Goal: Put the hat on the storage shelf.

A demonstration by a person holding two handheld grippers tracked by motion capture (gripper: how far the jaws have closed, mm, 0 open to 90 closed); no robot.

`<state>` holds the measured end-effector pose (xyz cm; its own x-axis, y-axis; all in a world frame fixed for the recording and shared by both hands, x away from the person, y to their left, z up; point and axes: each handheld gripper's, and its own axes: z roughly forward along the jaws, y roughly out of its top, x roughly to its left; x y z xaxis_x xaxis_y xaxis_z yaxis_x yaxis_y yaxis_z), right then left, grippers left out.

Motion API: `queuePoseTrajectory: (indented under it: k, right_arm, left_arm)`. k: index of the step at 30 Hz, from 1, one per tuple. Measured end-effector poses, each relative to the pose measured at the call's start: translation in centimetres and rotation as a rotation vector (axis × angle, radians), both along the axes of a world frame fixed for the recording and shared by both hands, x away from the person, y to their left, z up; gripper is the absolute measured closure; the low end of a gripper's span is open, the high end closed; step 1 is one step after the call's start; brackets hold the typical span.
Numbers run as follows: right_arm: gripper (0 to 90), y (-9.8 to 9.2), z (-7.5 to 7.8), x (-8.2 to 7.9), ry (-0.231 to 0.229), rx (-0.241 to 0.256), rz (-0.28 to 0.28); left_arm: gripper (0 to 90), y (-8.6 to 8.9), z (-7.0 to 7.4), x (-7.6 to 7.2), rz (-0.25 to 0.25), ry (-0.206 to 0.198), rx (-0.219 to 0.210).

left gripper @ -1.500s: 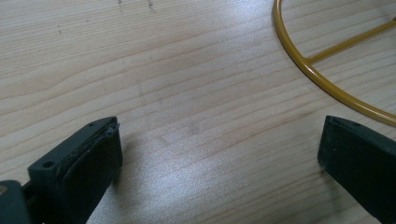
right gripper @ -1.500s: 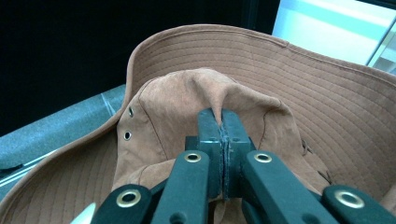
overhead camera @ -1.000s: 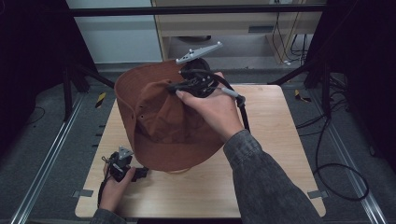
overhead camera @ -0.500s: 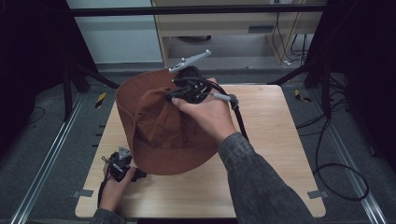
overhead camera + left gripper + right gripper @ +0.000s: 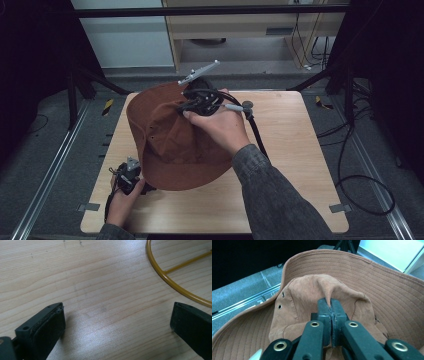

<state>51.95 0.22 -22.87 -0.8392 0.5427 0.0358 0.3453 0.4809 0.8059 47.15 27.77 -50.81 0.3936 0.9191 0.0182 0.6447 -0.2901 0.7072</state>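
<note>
A light wooden table (image 5: 290,165) stands on a grey floor between dark frame posts, with a pale cabinet and shelving behind it and black cables (image 5: 360,165) trailing along the floor at the right.

Over the left half of the table hangs a brown wide-brimmed bucket hat (image 5: 167,145), lifted off the wood at its far side. Its near brim dips toward the table's front left area, close to the left gripper (image 5: 129,176). In the right gripper view the hat's stitched brim curves round behind the crown (image 5: 312,292), and two small metal eyelets (image 5: 279,306) sit on the crown's left side.

The right gripper (image 5: 331,308) has its jaws pressed together on a pinched fold of the crown fabric, which rises in a ridge just above the jaw tips. In the high view the person's right hand (image 5: 220,125) holds this gripper above the hat's far edge, the sleeve reaching in from the bottom right.

The left gripper rests low at the front left of the table, held in the left hand (image 5: 120,202). In its own view (image 5: 117,325) the jaws stand wide apart over bare wood, holding nothing. A thin yellow wire ring (image 5: 160,272) with a spoke lies on the table ahead of the right jaw; it is possibly the base of a stand, though too little of it is visible to be sure.
</note>
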Motion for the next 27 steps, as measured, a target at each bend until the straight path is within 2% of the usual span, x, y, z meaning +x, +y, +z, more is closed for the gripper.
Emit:
queuePoseTrajectory:
  k: [8,13,16,17,22,23,24,26,27]
  right_arm:
    - [88.0,-0.13,-0.63,-0.14,0.016,-0.007,0.004]
    - [84.3,-0.30,-0.59,-0.17,0.020,-0.002,0.008]
    - [74.7,-0.23,-0.50,-0.33,0.010,0.004,0.008]
    - [74.7,-0.23,-0.50,-0.33,0.010,0.004,0.008]
    - [61.3,-0.26,-0.34,-0.59,-0.005,0.009,0.004]
    - [61.3,-0.26,-0.34,-0.59,-0.005,0.009,0.004]
    - [56.8,-0.38,-0.18,-0.68,-0.013,0.016,-0.008]
    - [56.4,-0.45,-0.10,-0.74,-0.017,0.018,-0.012]
    - [53.1,-0.68,0.05,-0.82,-0.018,0.019,-0.012]
  left_arm:
    - [0.0,0.01,0.01,0.00,-0.001,0.001,0.001]
    - [0.0,0.01,0.01,0.00,-0.001,0.001,0.001]
    - [0.0,0.00,0.00,0.00,0.000,0.000,0.000]
    - [0.0,0.00,0.00,0.00,0.000,0.000,0.000]
    - [0.0,0.01,0.01,0.00,-0.001,0.001,0.001]
    - [0.0,0.01,0.01,0.00,-0.001,0.001,0.001]
    - [0.0,0.01,0.01,0.00,-0.001,0.001,0.001]
    - [0.0,0.01,0.01,0.00,-0.001,0.001,0.001]
    - [0.0,0.00,0.00,0.00,0.000,0.001,0.000]
